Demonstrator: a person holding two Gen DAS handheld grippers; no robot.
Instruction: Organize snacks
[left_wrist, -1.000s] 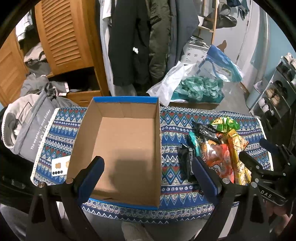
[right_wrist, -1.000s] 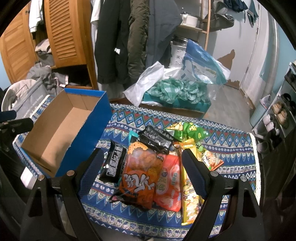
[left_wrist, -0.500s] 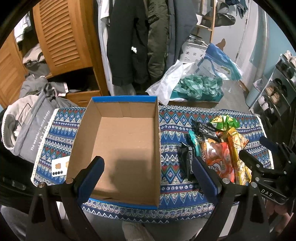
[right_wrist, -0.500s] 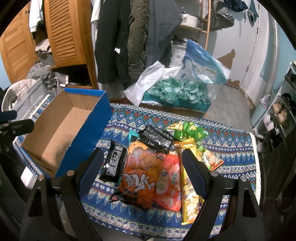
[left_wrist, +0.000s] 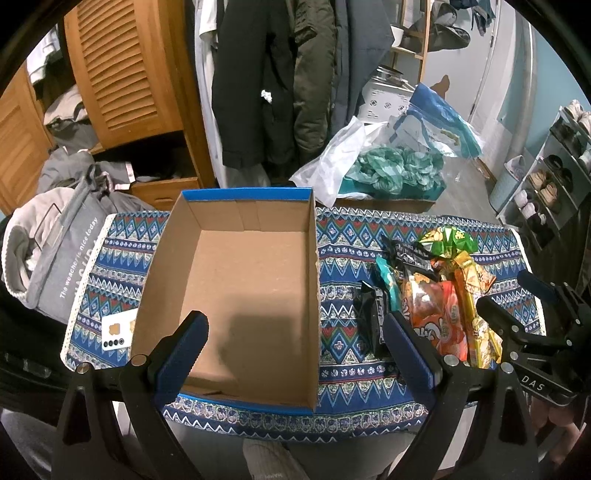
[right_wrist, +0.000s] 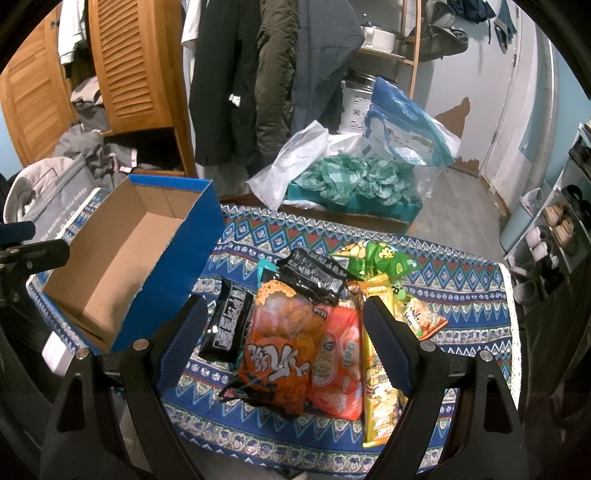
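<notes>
- The worktop, covered in a blue zigzag-patterned cloth (left_wrist: 343, 236), carries everything; the left wrist view shows its whole width, while the right wrist view shows mostly its right part.
- The open brown cardboard box with blue outer walls (left_wrist: 236, 295) sits on the left part of the cloth; the left wrist view looks straight down onto its bare floor, the right wrist view (right_wrist: 122, 258) shows its blue side wall.
- The heap of snack packets (right_wrist: 314, 317) lies on the cloth to the right of the box, apart from it.
- Only the right wrist view shows the heap plainly: an orange crisp bag (right_wrist: 280, 343) on top, a black packet (right_wrist: 227, 321) at its left, a red packet (right_wrist: 338, 365) and a long yellow packet (right_wrist: 378, 398) at its right, a green bag (right_wrist: 376, 256) at the far end.
- The left gripper (left_wrist: 295, 354) hangs over the near end of the box, fingers spread, holding nothing.
- The right gripper (right_wrist: 284, 339) hovers over the heap, fingers spread either side of the orange bag, not pinching it.
- A small white card (left_wrist: 118, 328), clear only in the left wrist view, lies just left of the box.
</notes>
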